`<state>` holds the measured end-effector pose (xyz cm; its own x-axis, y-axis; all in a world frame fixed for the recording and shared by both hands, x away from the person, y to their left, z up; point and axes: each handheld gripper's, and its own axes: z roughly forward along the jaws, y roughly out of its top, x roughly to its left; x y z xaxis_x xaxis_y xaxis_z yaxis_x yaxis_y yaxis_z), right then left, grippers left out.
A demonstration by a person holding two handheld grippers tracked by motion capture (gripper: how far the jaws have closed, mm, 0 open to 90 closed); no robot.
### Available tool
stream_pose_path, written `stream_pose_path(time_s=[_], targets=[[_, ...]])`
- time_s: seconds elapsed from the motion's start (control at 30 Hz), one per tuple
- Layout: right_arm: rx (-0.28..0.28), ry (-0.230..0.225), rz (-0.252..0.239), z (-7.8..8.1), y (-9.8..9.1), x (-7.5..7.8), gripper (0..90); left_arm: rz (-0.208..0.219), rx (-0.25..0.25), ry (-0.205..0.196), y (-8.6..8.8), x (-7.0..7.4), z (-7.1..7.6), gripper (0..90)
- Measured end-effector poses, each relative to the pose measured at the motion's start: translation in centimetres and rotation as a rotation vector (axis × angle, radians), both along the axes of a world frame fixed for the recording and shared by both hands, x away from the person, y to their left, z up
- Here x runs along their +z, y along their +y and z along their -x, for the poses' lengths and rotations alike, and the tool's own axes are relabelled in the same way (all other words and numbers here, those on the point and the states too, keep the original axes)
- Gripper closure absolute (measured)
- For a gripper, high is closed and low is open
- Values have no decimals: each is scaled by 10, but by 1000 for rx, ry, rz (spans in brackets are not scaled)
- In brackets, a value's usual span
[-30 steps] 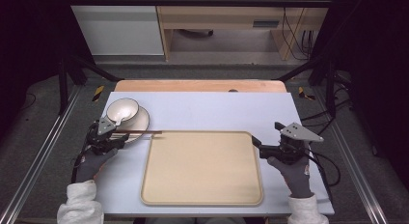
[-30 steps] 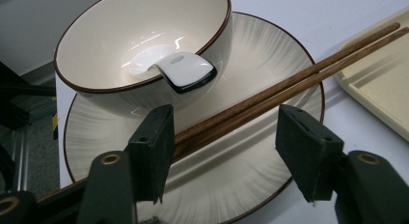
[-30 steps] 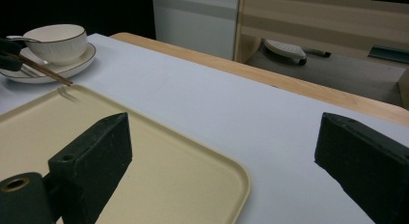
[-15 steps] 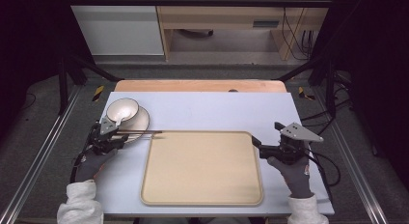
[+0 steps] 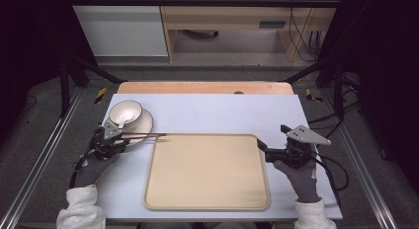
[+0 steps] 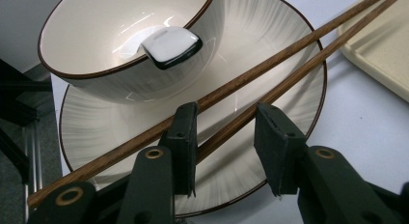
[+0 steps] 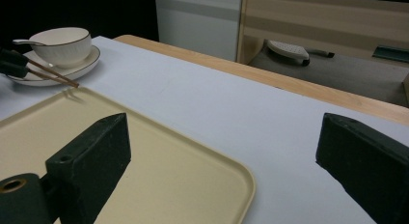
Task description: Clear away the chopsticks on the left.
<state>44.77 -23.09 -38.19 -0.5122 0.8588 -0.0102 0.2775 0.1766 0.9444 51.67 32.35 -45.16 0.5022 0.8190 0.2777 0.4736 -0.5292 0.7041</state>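
Your left gripper sits at the desk's left edge, jaws partly open around a pair of dark brown wooden chopsticks: one stick runs between the jaws, the other passes outside the left jaw, and whether either is actually pinched you cannot tell. The sticks lie across a ribbed white plate with a thin brown rim, tips reaching over the near-left corner of the beige tray. On the plate stands a matching white bowl with a white spoon resting on its rim. Your right gripper is at the tray's right edge, jaws wide open and empty, one over the tray corner, one over bare desk. A wooden strip runs along the desk's far edge.
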Motion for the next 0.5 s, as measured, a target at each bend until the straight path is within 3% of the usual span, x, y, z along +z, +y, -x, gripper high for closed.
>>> stream_pose_path(time_s=[0.23, 0.5], targets=[[-1, -2, -4, 1, 0, 1, 52, 12, 9, 8, 1, 1, 1, 662], [0, -2, 3, 0, 0, 0, 53, 60, 16, 24, 2, 1, -1, 693]])
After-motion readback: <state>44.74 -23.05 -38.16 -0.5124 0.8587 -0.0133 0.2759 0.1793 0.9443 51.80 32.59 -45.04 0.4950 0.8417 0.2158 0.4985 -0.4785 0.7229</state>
